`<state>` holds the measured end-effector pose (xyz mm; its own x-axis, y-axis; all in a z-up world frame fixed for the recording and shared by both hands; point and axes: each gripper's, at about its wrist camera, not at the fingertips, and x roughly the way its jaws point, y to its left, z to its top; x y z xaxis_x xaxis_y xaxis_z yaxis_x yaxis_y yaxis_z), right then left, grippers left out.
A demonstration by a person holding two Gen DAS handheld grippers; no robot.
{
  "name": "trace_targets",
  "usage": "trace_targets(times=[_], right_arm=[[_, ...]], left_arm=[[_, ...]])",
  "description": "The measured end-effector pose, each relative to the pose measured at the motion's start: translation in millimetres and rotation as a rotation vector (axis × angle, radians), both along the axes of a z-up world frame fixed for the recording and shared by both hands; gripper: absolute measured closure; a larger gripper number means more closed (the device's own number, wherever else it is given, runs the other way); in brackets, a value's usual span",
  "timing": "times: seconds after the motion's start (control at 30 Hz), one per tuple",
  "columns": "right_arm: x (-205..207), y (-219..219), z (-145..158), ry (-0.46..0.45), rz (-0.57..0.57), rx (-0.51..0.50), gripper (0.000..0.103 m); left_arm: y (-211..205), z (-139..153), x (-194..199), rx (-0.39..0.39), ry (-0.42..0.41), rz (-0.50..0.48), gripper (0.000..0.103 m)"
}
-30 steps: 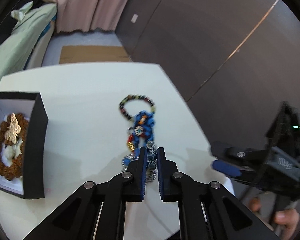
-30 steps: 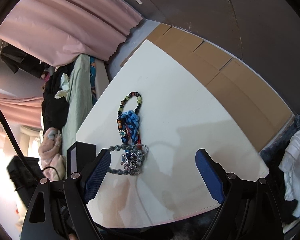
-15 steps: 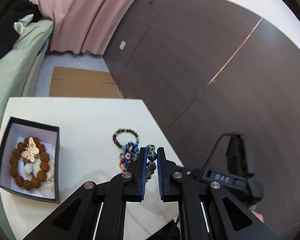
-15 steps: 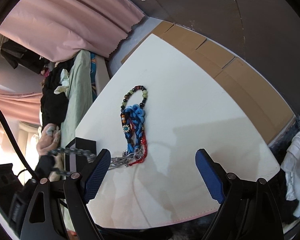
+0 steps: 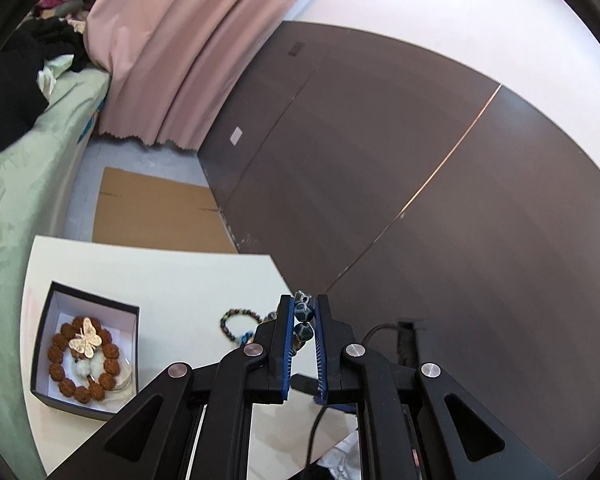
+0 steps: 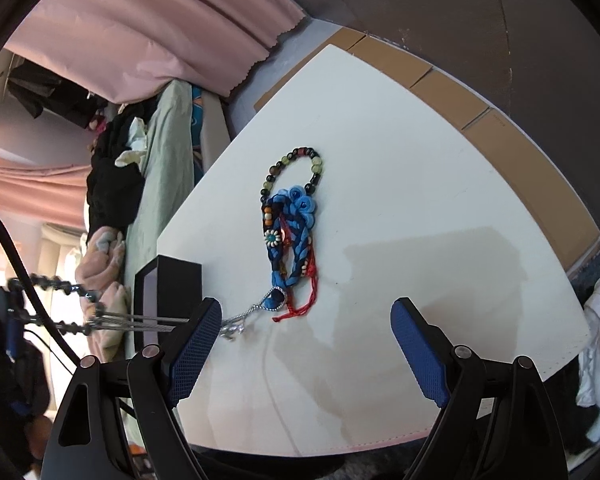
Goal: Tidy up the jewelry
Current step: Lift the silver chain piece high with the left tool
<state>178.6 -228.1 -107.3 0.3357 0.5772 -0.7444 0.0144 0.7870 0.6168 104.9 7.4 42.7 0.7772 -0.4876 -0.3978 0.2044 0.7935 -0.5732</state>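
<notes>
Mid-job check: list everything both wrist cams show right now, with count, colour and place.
Dark bead necklace: one, dark blue-grey, lifted, silver chain trailing to table.
Black box: one, white inside, table's left.
Brown bead bracelet: one, in box.
Butterfly charm: one, gold, on that bracelet.
Multicolour bead bracelet: one, mid-table.
Blue braided bracelet: one, red cord, beside it.
Table: one, white.
Left gripper: shut on necklace.
Right gripper: open, above table.

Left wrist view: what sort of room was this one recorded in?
Most likely a bedroom at home: a bed with a green cover and clothes piled on it, a pink curtain, and dark wardrobe-like panels beside a white table.
</notes>
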Motion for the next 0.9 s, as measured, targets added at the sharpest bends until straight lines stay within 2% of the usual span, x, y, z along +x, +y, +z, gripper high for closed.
trace_targets(times=[0.37, 0.67, 0.9], right_arm=[[3.3, 13.7, -0.8, 0.008, 0.045, 0.029, 0.015], [-3.1, 62.9, 6.2, -0.037, 0.235, 0.01, 0.015], [-10.7, 99.4, 12.1, -0.066, 0.343, 0.064, 0.015]], left_arm=[[7.4, 40.8, -10.7, 0.023, -0.073, 0.029, 0.093], [9.2, 71.1, -20.4, 0.071, -0.112, 0.066, 0.093], [10.9, 84.3, -32.7, 0.107, -0.132, 0.094, 0.093]])
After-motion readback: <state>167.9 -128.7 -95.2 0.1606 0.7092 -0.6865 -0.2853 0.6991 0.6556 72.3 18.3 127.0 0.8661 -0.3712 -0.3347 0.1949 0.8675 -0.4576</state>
